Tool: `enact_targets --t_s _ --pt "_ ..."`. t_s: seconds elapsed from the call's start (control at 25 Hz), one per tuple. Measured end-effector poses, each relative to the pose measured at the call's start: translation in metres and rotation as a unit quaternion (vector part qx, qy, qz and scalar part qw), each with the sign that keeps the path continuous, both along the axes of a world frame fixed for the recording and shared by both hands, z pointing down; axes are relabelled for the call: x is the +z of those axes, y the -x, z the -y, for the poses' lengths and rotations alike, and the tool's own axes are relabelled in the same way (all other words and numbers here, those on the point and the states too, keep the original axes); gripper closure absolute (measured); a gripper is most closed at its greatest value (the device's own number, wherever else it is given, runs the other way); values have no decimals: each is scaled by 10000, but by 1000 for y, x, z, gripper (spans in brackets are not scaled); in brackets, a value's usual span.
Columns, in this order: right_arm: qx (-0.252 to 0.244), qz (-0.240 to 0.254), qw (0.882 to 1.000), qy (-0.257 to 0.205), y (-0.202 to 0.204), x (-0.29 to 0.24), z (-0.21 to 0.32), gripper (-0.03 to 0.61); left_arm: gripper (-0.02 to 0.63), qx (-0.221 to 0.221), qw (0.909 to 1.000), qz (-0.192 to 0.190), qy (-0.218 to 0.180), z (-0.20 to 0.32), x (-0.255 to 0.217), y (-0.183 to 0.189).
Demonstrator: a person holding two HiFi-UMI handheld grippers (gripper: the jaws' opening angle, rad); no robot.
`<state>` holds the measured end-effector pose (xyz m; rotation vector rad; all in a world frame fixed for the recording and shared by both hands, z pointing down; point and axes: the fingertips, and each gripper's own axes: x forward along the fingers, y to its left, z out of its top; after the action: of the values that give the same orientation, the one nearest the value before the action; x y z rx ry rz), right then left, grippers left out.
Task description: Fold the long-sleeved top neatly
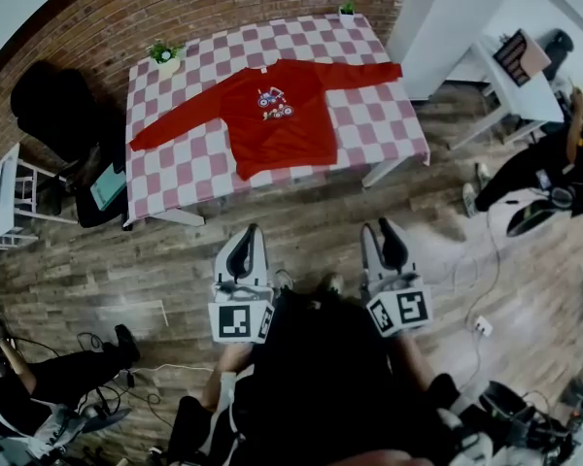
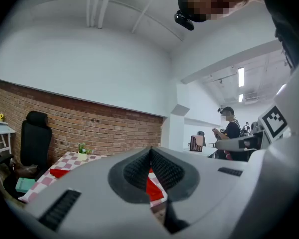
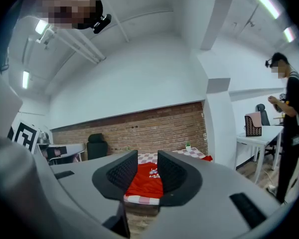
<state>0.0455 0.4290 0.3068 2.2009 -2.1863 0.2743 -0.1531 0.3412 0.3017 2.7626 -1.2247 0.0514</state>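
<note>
top lies flat at 12 o'clock, untouched; left gripper jaws closed, right gripper jaws apart, both empty; next, i judge: reach a sleeve.

Potted plant at table corner

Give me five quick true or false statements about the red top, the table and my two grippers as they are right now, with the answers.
1. The red top lies spread flat on the checked table, sleeves out to both sides. True.
2. The left gripper grips a sleeve. False: its jaws are shut on nothing, well short of the table.
3. The right gripper has its jaws apart with nothing between them. True.
4. The top is already folded in half. False: it is fully unfolded.
5. Two potted plants stand on the table. True.
</note>
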Motion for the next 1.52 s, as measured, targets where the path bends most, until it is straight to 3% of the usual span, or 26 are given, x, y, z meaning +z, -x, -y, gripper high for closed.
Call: enact_targets --t_s 0.52,0.8,1.08,1.52 --pt "379 4 9992 128 35 15 28 474 606 319 9992 -169 145 30 11 31" --pt "487 -2 9985 247 32 24 43 474 607 349 9989 -205 242 50 18 30" --pt "452 69 9987 243 -1 33 85 474 607 378 9989 -140 236 86 22 -5" --pt "267 152 9992 237 -95 26 189 474 607 308 9991 -94 281 175 13 -105"
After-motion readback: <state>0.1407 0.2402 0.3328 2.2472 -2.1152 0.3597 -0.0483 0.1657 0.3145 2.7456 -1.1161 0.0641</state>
